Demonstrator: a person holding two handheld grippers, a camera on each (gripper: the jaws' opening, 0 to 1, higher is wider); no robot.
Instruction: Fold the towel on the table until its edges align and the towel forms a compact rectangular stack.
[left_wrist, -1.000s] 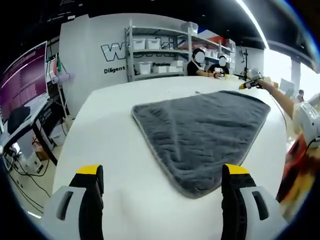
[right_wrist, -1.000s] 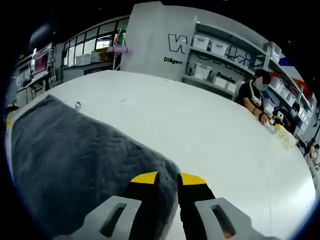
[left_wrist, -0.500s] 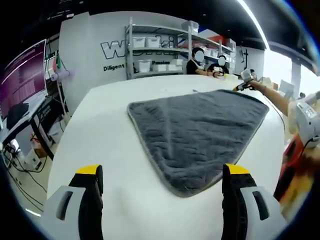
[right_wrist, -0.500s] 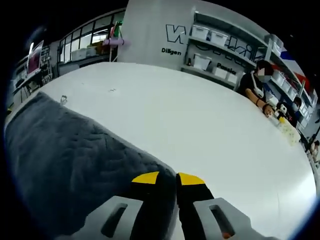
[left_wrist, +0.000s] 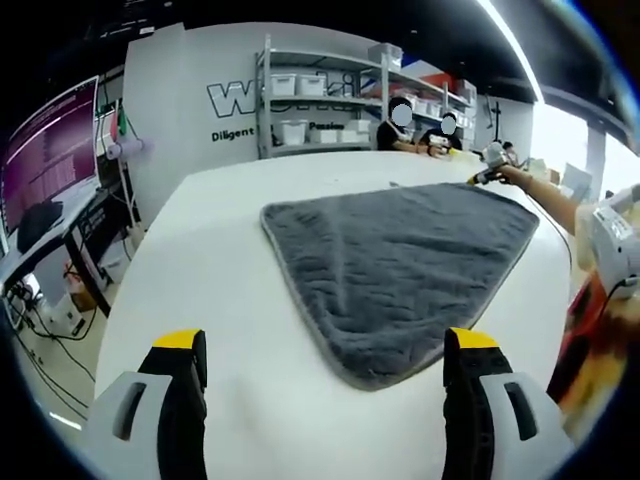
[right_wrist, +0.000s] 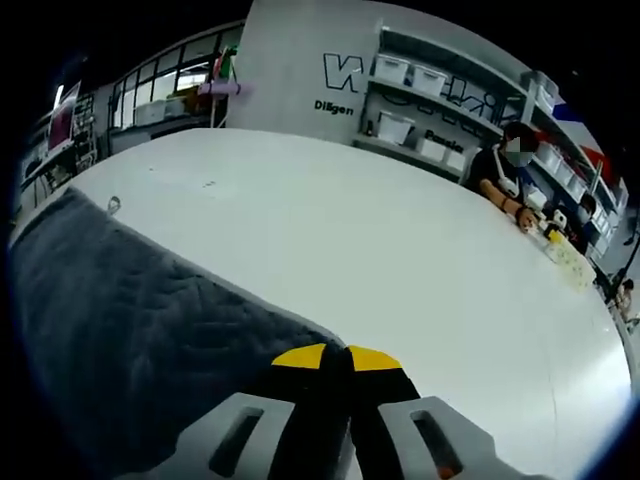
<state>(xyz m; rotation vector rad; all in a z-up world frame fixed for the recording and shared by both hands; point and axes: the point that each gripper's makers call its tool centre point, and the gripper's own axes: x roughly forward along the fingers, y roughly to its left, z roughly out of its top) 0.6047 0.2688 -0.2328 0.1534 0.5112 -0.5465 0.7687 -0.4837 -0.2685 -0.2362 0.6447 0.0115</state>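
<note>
Grey towel (left_wrist: 395, 270) flat on white tabletop (left_wrist: 200, 270), near corner pointing between spread left tongs (left_wrist: 325, 350). Right tongs (right_wrist: 335, 357) pressed together, pinching towel's corner.

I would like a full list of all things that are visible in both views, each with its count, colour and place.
towel: one, dark grey, spread flat on the table, one corner between the right gripper's jaws
table: one, white, large, under the towel
shelf unit: one, grey metal, with white bins, against the back wall
wall lettering: dark on a pale wall, behind the shelf
screen: one, purple, at the left edge of the left gripper view
seated people: two, in dark tops, at the far side of the table
left gripper: black jaws with yellow tips, wide apart, above the table before the towel's near corner
right gripper: black jaws with yellow tips, closed on the towel corner
</note>
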